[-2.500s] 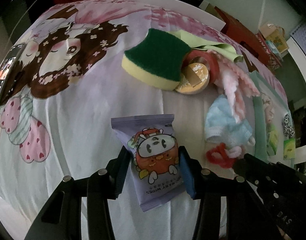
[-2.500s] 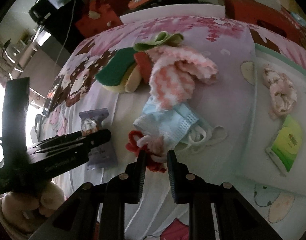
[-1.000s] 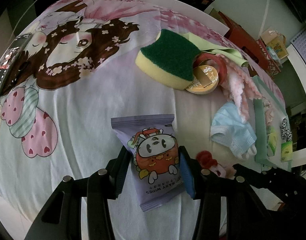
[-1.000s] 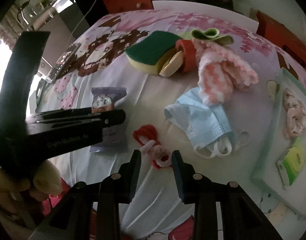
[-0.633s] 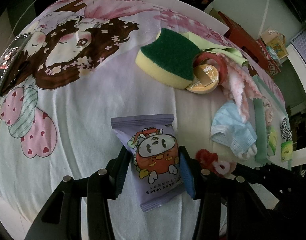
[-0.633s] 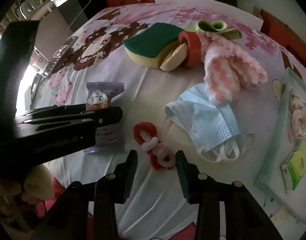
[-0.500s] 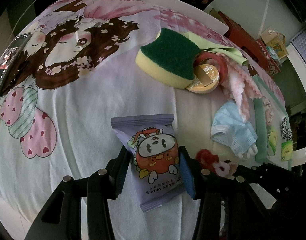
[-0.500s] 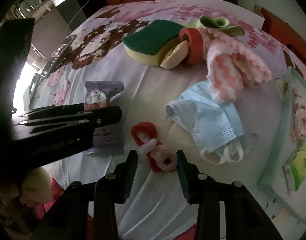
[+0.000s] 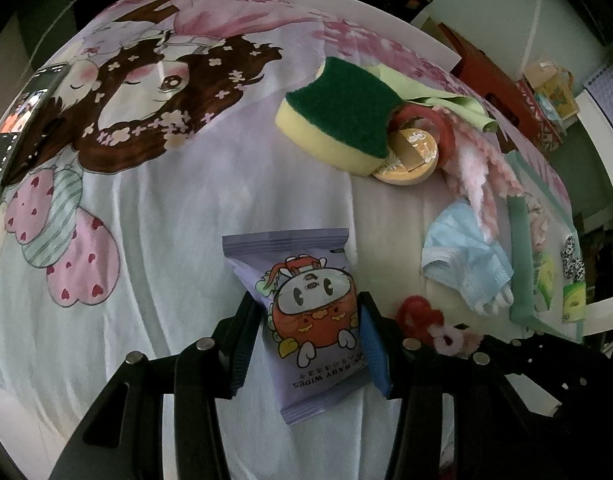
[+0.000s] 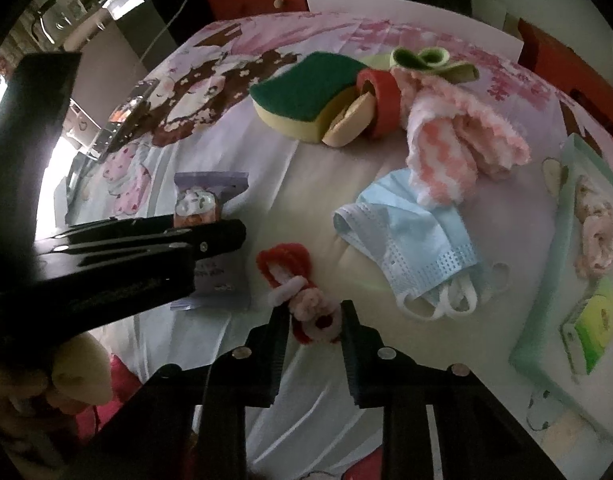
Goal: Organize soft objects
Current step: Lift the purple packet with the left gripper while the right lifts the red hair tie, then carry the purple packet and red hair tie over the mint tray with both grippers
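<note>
- Baby wipes packet (image 9: 306,312) sits low in the middle of your left wrist view, clamped at both sides by your left hand-held gripper (image 9: 304,344), partway open around it.
- Your right hand-held gripper (image 10: 312,338) is low in the middle of the right wrist view, its jaws closing on the red and pink scrunchie (image 10: 302,292) that lies between them on the cartoon-print sheet (image 9: 154,208).
- Just right of the scrunchie you have the blue face mask (image 10: 410,236), with the pink fuzzy sock (image 10: 450,152) above it.
- Toward the upper middle lie the green and yellow sponge (image 10: 306,96) and a red tape roll (image 10: 380,100), touching each other.
- Along the right edge you see the pale green tray (image 10: 546,320).
</note>
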